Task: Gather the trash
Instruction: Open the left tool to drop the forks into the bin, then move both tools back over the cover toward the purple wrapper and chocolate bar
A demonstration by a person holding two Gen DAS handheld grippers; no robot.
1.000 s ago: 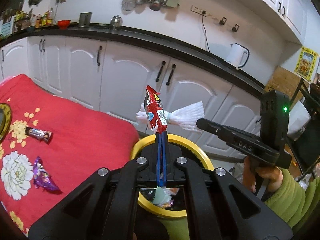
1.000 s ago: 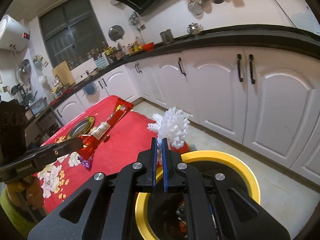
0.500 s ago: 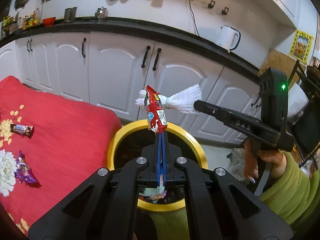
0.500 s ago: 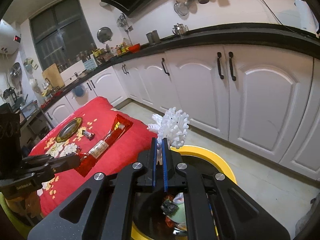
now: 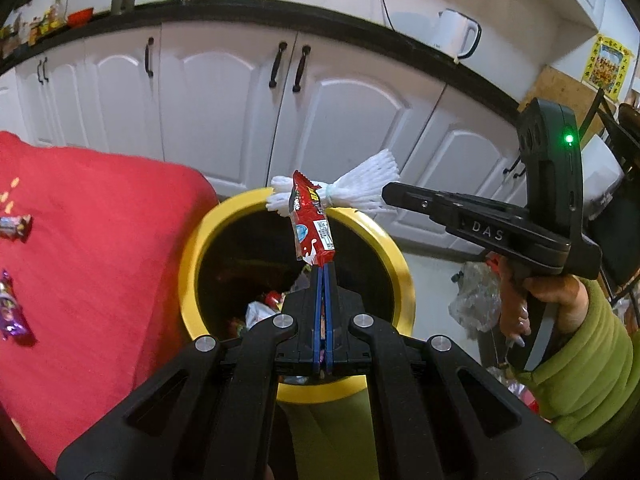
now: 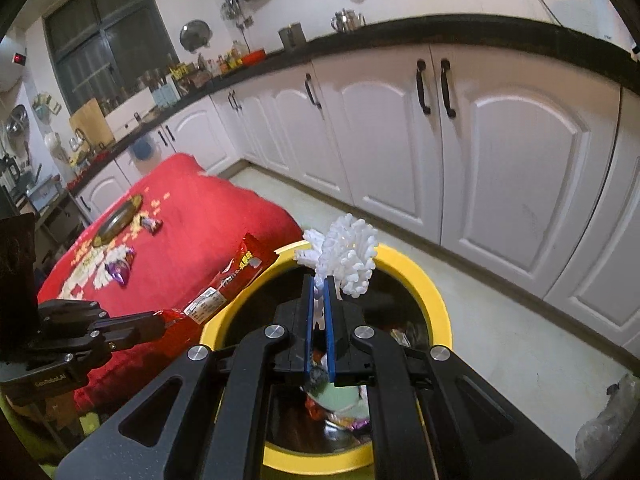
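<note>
- While both tools hang over the yellow-rimmed bin (image 5: 402, 276), each has its jaws pressed tight on a piece of trash.
- Left tool (image 5: 322, 270): blue pads closed on the lower end of a red snack wrapper (image 5: 310, 220), which stands up from the tips, tilted slightly left, above the bin's dark opening.
- Right tool (image 6: 319, 285): jaws shut on the gathered neck of a white foam net (image 6: 348, 258), whose frilled end fans out above the fingertips, over the far side of the bin's rim.
- From the left wrist view the right tool comes in from the right, held by a hand (image 5: 540, 300) in a green sleeve (image 5: 588, 368); the foam net's tied end lies just behind the red wrapper.
- From the right wrist view the left tool enters from the left edge, its wrapper slanting up toward the bin's near-left rim.
- Inside the bin lie assorted wrappers and a pale green scrap; details are too dark to make out.
- Beside the bin, on its left, is a surface under a red flowered cloth (image 5: 100, 240). A purple candy wrapper (image 6: 119, 270) and a smaller dark one (image 6: 152, 224) lie on it, well apart from the bin, with a round gold-rimmed dish (image 6: 118, 220) further back.
- White cabinet doors (image 6: 500, 152) with black handles run behind, under a black worktop; a white kettle (image 5: 456, 34) stands on it.
</note>
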